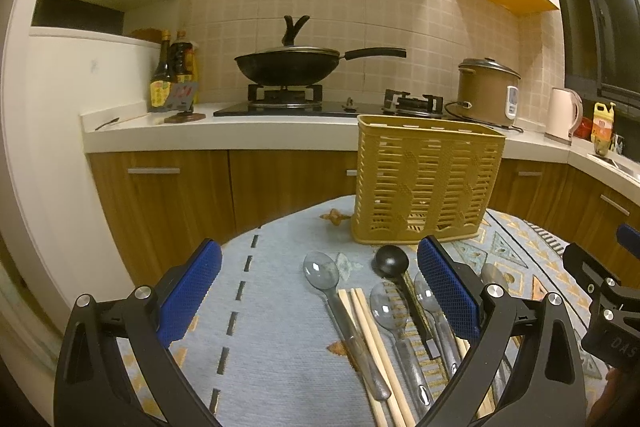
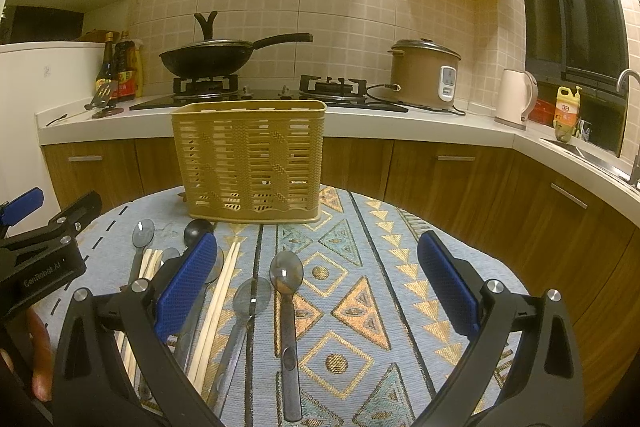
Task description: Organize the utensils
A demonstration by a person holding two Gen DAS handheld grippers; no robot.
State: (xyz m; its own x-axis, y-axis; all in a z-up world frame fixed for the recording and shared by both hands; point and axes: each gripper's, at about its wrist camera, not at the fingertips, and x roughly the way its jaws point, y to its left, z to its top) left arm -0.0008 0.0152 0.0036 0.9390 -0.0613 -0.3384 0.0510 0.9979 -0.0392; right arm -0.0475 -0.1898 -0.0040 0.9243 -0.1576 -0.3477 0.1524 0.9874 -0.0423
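A yellow slotted utensil basket [image 1: 427, 183] [image 2: 248, 163] stands upright at the far side of the cloth-covered table. In front of it lie several clear plastic spoons [image 1: 322, 273] [image 2: 286, 273], a black ladle [image 1: 392, 263] [image 2: 198, 230] and pairs of wooden chopsticks [image 1: 370, 339] [image 2: 222, 291]. My left gripper [image 1: 320, 279] is open and empty, hovering above the leftmost spoon and chopsticks. My right gripper [image 2: 318, 275] is open and empty above the right-hand spoons. Each gripper shows at the edge of the other's view.
The table wears a blue patterned cloth [image 2: 360, 267] [image 1: 272, 307]. Behind it runs a kitchen counter [image 2: 400, 123] with a wok [image 1: 288, 65] on the gas stove, sauce bottles [image 1: 172, 75], a rice cooker [image 2: 426, 75] and a kettle [image 2: 516, 99]. A sink [image 2: 600, 155] is at the right.
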